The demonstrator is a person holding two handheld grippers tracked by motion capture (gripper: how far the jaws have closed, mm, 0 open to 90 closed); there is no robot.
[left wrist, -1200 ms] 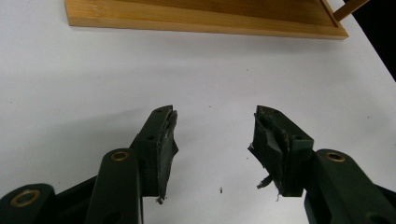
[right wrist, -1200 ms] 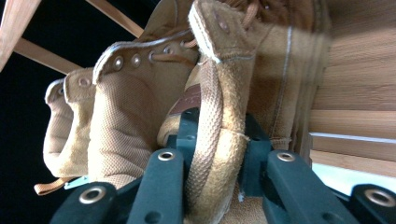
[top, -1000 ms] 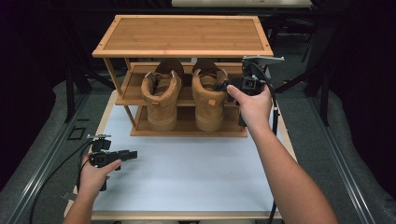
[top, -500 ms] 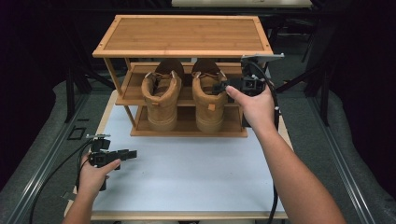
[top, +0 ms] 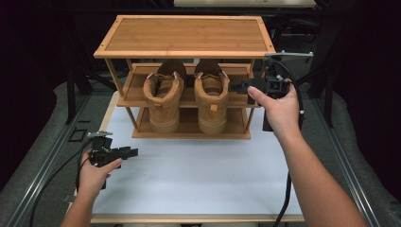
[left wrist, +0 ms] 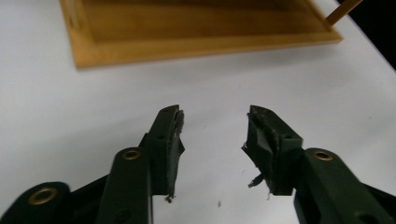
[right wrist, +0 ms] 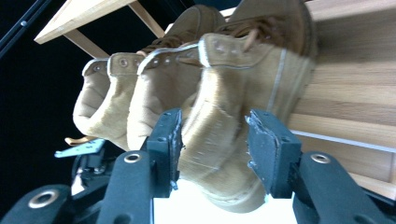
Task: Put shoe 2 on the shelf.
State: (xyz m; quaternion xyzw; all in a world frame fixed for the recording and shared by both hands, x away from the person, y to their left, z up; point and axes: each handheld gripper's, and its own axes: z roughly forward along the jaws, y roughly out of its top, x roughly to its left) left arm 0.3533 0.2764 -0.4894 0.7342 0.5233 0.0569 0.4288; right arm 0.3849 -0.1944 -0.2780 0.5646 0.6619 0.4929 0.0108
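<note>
**Boots shelved, right gripper backing off**

With both tan boots sitting on the middle tier of the bamboo shoe rack [top: 184, 35], placement looks done to me. Right boot [top: 211, 94] sits beside left boot [top: 163, 97], heels overhanging the front edge. Right gripper [top: 235, 86] has just been opening then easing in slightly; its jaws stand apart, nothing held, just off the right boot's heel. Left gripper [top: 134, 151] is empty over the white table [top: 198, 184], jaws just narrowed. Next: pull clear without snagging. No readable branding.
</note>
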